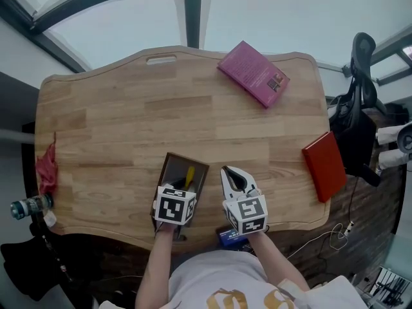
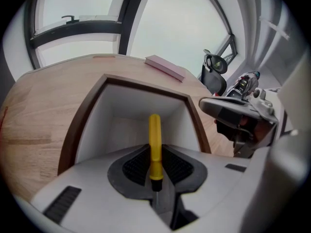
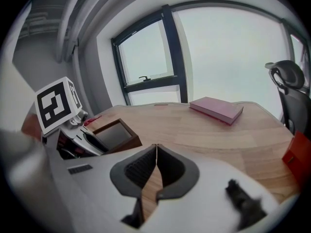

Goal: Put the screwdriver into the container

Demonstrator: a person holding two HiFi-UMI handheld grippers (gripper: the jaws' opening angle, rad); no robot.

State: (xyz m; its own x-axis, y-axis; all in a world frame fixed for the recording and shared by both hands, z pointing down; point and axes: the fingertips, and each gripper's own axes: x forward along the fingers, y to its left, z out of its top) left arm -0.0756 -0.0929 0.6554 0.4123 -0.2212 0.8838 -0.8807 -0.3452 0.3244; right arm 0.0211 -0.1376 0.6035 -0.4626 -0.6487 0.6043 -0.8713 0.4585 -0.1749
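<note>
- The left gripper (image 2: 155, 154) sits low in the middle of its own view. Its two jaws press on the yellow screwdriver (image 2: 154, 130) and hold it by the bottom of the handle.
- The screwdriver pokes out over the open container (image 2: 146, 85), a brown box that is white inside.
- In the head view, the yellow handle shows inside the edges of the box, low and a bit left of the middle.
- I cannot tell if the screwdriver touches the floor of the box.
- The right gripper (image 3: 156, 152) has its jaws closed together with nothing in them. In the head view it is just to the right of the box.
- The carrying part looks almost done. I think what is left is to open the left jaws, let the screwdriver lie in the box, and pull away.
- A pink book (image 1: 253, 73) at the upper right and a red book (image 1: 325, 166) at the right edge lie on the table (image 1: 129, 121), well apart from the box.
</note>
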